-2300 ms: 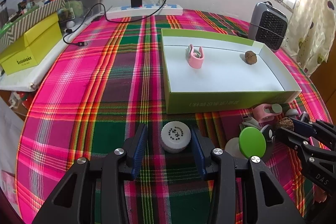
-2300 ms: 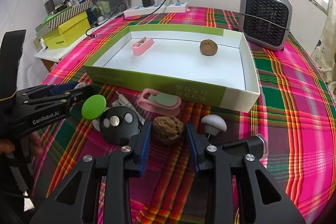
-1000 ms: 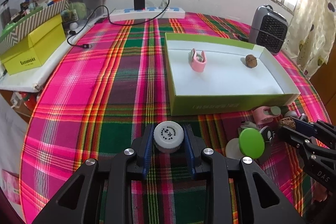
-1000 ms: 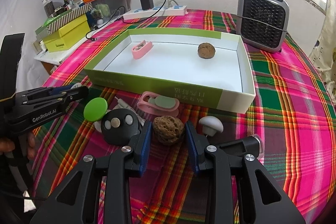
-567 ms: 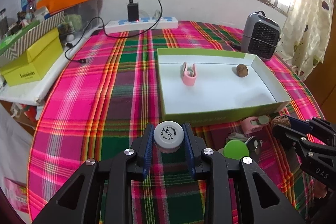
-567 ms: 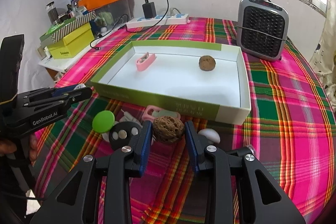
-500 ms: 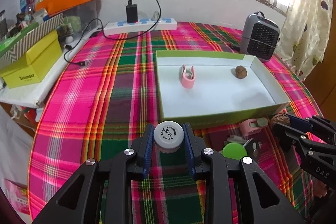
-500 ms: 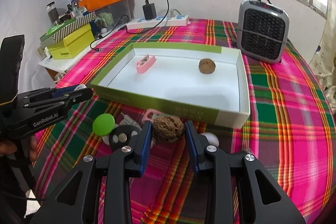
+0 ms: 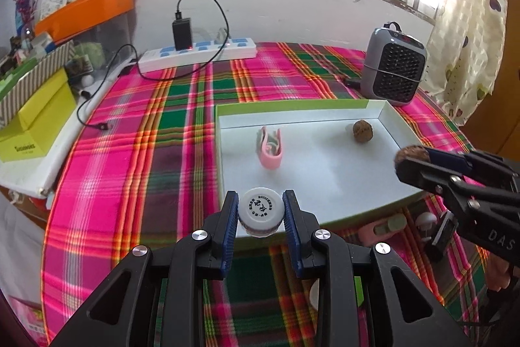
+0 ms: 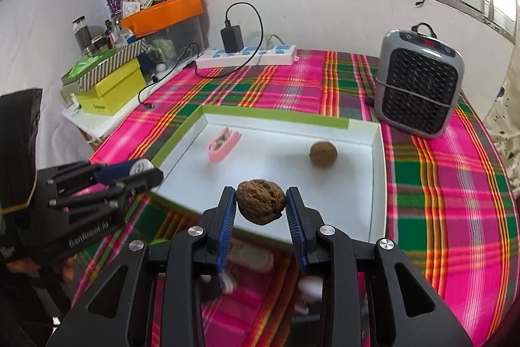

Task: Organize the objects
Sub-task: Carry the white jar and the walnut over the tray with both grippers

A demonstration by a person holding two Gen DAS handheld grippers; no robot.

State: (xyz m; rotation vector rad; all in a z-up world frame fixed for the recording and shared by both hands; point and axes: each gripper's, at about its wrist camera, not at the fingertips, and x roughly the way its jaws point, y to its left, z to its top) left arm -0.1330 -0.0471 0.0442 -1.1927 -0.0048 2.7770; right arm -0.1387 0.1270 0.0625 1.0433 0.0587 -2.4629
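Both grippers are off the table now and carrying. Left gripper clamps the white bottle by its cap, up from the cloth where it sat a second ago, hanging at the near left corner of the box. Right gripper pinches the walnut, lifted clear of the pile and now just over the box's near wall. Inside the box: pink clip and a second walnut, untouched. Leftovers stay on the table in front of the box, blurred in the right view. We judge both picks done; next is the drop into the box, which needs free white floor, away from the clip.
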